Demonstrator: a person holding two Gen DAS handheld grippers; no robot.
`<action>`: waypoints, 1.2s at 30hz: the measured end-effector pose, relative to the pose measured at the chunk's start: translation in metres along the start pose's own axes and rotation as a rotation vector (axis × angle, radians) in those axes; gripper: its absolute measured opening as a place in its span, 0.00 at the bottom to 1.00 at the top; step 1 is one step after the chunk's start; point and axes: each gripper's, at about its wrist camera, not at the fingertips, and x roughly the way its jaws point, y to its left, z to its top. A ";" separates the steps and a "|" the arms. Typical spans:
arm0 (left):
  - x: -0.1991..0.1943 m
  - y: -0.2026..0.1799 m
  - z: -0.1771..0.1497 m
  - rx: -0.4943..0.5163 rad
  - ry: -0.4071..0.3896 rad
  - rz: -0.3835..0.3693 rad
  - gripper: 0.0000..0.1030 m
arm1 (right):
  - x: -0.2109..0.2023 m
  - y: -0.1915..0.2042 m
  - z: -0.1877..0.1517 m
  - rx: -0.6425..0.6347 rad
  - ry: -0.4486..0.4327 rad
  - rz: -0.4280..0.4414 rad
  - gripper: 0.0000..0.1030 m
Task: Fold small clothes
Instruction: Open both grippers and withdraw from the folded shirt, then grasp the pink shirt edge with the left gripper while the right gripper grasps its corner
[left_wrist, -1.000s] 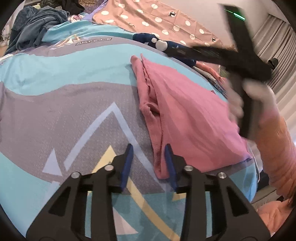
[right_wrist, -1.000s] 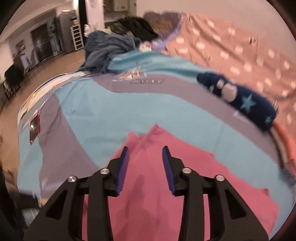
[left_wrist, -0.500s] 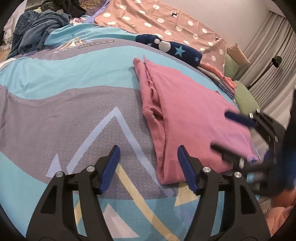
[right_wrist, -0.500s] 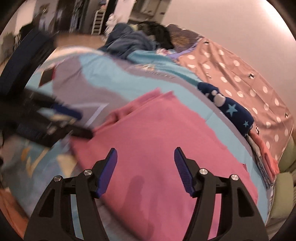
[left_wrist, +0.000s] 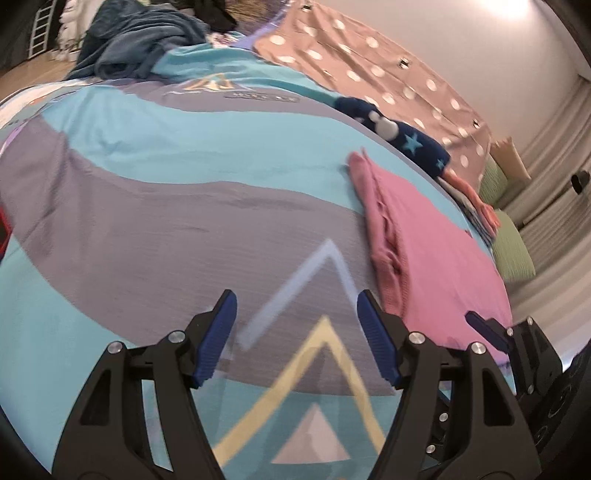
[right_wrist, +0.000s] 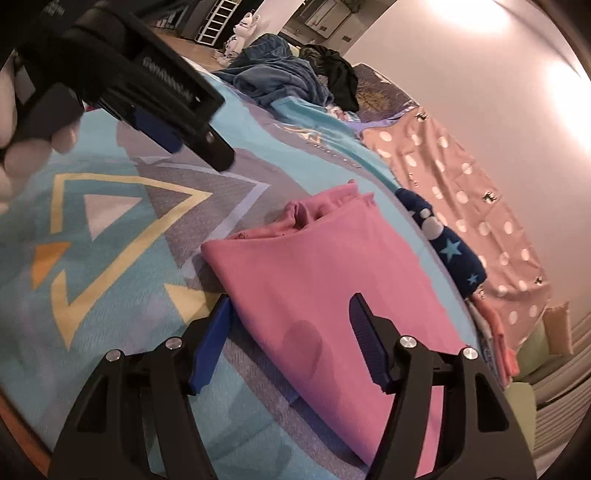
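Note:
A folded pink garment (left_wrist: 436, 266) lies flat on the patterned bedspread (left_wrist: 147, 184), its bunched edge facing left. My left gripper (left_wrist: 295, 299) is open over bare bedspread, just left of the garment's near corner, with nothing between its fingers. In the right wrist view the pink garment (right_wrist: 325, 266) fills the middle. My right gripper (right_wrist: 291, 301) hovers open over its near edge, and the pads do not press on it. The left gripper (right_wrist: 192, 144) shows at upper left, held by a hand. The right gripper (left_wrist: 491, 332) peeks in at lower right of the left wrist view.
A navy star-print garment (left_wrist: 406, 140) lies just beyond the pink one. Behind it spreads a brown polka-dot cloth (left_wrist: 351, 62). A heap of blue and dark clothes (left_wrist: 136, 40) sits at the far end. Folded items (left_wrist: 476, 199) and a green cushion (left_wrist: 513, 247) lie at right.
Both grippers' jaws have spread wider. The left gripper slid left off the garment's edge onto bare bedspread. The right gripper swung down and rolled, from above the far end to the garment's near edge.

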 end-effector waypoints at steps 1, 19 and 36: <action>-0.001 0.003 0.001 -0.009 -0.006 0.005 0.67 | 0.002 0.001 0.001 -0.004 0.003 -0.010 0.64; 0.108 -0.063 0.083 0.258 0.205 -0.233 0.66 | 0.015 0.002 0.007 0.090 0.039 -0.032 0.45; 0.172 -0.133 0.131 0.478 0.364 0.053 0.17 | 0.030 0.007 0.024 0.098 0.087 -0.073 0.28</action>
